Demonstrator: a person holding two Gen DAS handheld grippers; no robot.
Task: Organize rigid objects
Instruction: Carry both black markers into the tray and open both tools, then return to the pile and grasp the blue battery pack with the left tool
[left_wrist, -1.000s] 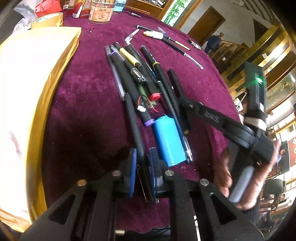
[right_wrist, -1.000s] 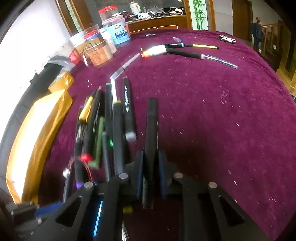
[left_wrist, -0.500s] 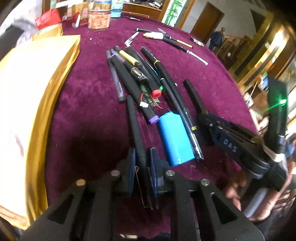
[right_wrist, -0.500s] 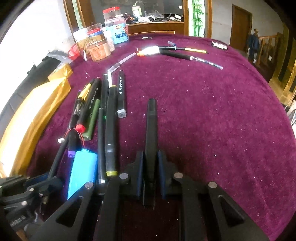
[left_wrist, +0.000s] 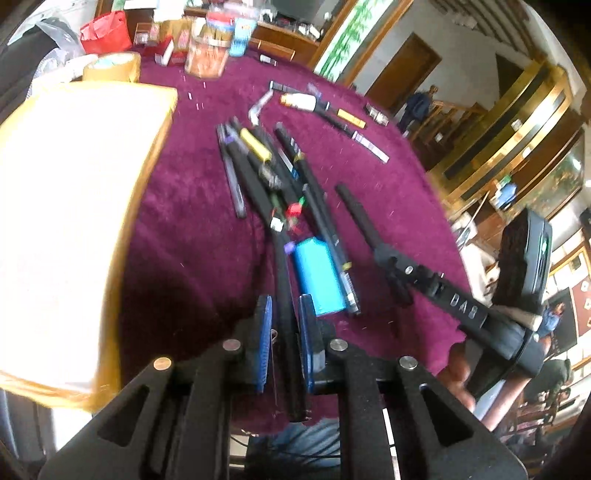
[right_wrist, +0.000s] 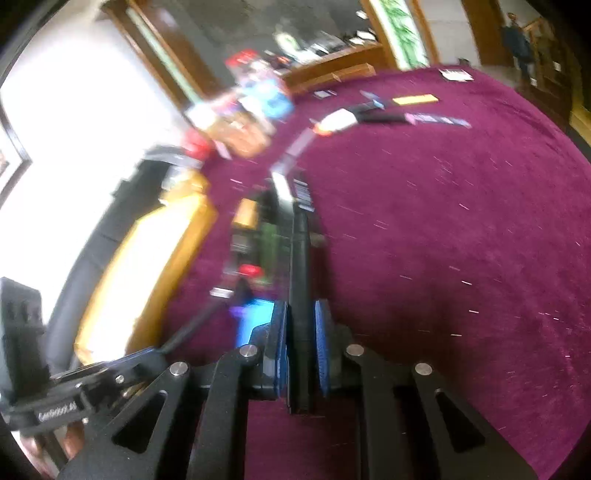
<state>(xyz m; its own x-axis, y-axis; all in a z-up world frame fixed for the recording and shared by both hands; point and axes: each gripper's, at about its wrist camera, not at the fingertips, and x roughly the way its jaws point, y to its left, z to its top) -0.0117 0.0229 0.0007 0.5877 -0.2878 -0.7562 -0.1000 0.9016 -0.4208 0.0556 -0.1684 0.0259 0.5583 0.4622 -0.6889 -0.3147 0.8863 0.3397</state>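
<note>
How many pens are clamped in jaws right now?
2. A black pen in the left gripper, beside the blue battery pack; another black pen in the right gripper.

Jars (right_wrist: 258, 107), upper centre of right wrist view: smeared by motion, labels unreadable. Pile of pens (right_wrist: 266, 225), centre: blurred, count uncertain. Blue block (right_wrist: 255, 321): partly hidden behind a gripper finger. Gold-edged box (left_wrist: 66, 221), left of left wrist view: cut off, overexposed, possibly foam.
</note>
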